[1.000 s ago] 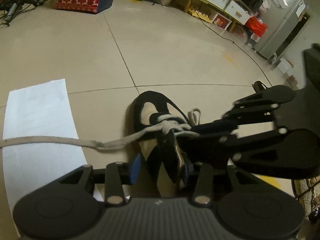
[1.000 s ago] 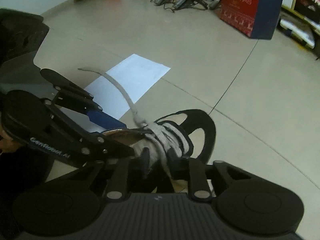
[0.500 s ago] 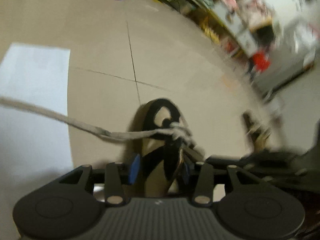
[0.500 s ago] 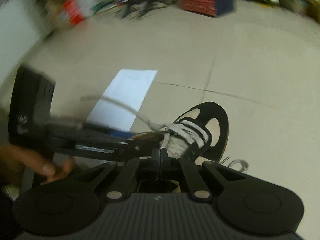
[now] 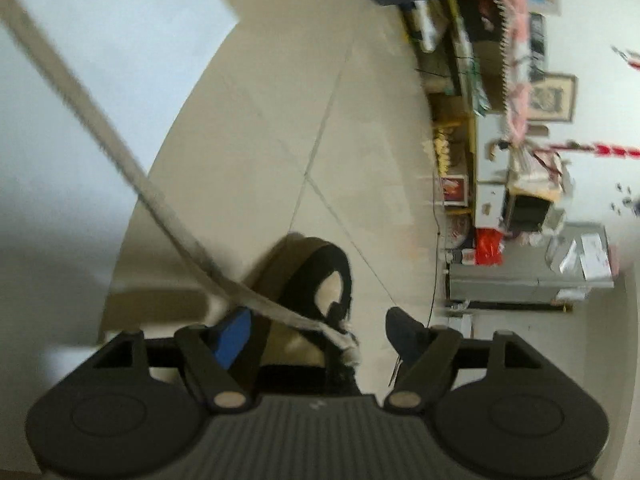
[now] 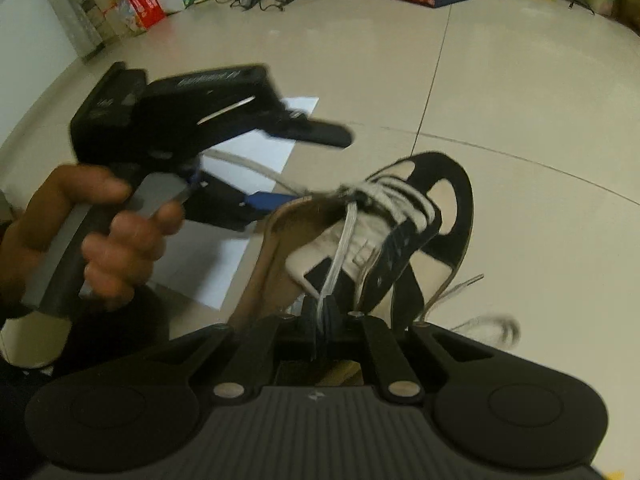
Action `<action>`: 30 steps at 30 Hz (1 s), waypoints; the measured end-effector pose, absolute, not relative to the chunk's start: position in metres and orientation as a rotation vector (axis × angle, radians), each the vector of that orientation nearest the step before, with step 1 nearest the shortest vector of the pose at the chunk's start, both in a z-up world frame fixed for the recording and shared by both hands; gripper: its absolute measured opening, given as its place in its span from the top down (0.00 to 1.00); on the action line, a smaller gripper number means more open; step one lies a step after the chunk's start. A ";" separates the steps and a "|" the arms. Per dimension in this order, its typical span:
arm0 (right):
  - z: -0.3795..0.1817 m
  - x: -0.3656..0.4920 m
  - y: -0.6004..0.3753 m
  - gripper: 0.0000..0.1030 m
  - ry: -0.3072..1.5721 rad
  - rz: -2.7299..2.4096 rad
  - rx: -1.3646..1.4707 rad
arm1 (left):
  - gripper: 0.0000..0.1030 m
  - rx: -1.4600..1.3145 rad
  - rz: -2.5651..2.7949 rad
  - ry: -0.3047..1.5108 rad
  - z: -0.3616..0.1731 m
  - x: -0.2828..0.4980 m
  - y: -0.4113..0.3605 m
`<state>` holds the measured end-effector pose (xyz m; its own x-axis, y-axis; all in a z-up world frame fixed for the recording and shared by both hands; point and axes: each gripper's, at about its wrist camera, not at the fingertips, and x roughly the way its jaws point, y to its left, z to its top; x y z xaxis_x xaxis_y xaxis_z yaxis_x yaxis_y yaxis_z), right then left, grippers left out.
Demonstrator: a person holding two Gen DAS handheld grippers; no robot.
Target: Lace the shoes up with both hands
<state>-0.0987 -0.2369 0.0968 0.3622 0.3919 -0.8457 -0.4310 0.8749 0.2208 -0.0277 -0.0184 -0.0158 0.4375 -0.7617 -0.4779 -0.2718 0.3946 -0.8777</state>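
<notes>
In the left wrist view, the left gripper [image 5: 318, 332] is seen with its jaws spread and opening; the shoe [image 5: 316, 280] lies between and beyond them, with no pad pressing on it. A grey lace [image 5: 120, 152] is drawn taut from the shoe's eyelets up to the upper left edge of this view, across a white sheet [image 5: 100, 80] on the floor [image 5: 280, 120]. Cluttered shelves are visible at the right, tilted by the rolled camera.

Only in the right wrist view is the hand [image 6: 92, 236] shown, wrapped around the handle of the left gripper [image 6: 304, 168], whose blue-padded finger [image 6: 268, 200] is seen just beside the shoe's opening. The right gripper [image 6: 322, 316] is shown pressed together, pinching a second lace strand [image 6: 340, 248] that runs straight up to the laced eyelets. The shoe [image 6: 452, 200], black and cream, is seen on the tiled floor [image 6: 520, 100] beside the white sheet [image 6: 256, 148], its long axis running away from the camera and tilted to the right, with the toe at the far end and the open heel nearest the right gripper. A frayed lace end [image 6: 488, 326] lies on the floor at the right.
</notes>
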 end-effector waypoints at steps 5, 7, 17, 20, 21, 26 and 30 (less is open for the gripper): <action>0.096 -0.102 -0.237 0.95 1.067 0.514 -0.073 | 0.90 -1.172 -0.359 1.024 -0.018 -0.026 -0.018; 0.095 -0.104 -0.235 0.97 1.058 0.511 -0.086 | 0.97 -1.167 -0.350 0.986 -0.015 -0.025 -0.015; 0.087 -0.104 -0.232 0.98 1.038 0.501 -0.121 | 0.98 -1.036 -0.440 0.805 0.035 -0.011 -0.020; 0.085 -0.107 -0.230 0.99 1.018 0.501 -0.168 | 0.98 -0.994 -0.459 0.793 0.044 -0.011 -0.024; 0.084 -0.108 -0.230 0.99 1.012 0.499 -0.178 | 0.98 -0.967 -0.458 0.782 0.049 -0.014 -0.024; 0.084 -0.111 -0.229 0.99 0.969 0.485 -0.260 | 0.98 -0.891 -0.432 0.720 0.066 -0.036 -0.016; 0.083 -0.108 -0.232 0.98 0.945 0.490 -0.263 | 0.98 -0.842 -0.445 0.693 0.072 -0.035 -0.012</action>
<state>-0.1078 -0.2316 0.0828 0.4883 0.2852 -0.8247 -0.5099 0.8602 -0.0045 -0.0349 -0.0120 0.0716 0.6983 -0.6083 -0.3774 0.0891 0.5969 -0.7973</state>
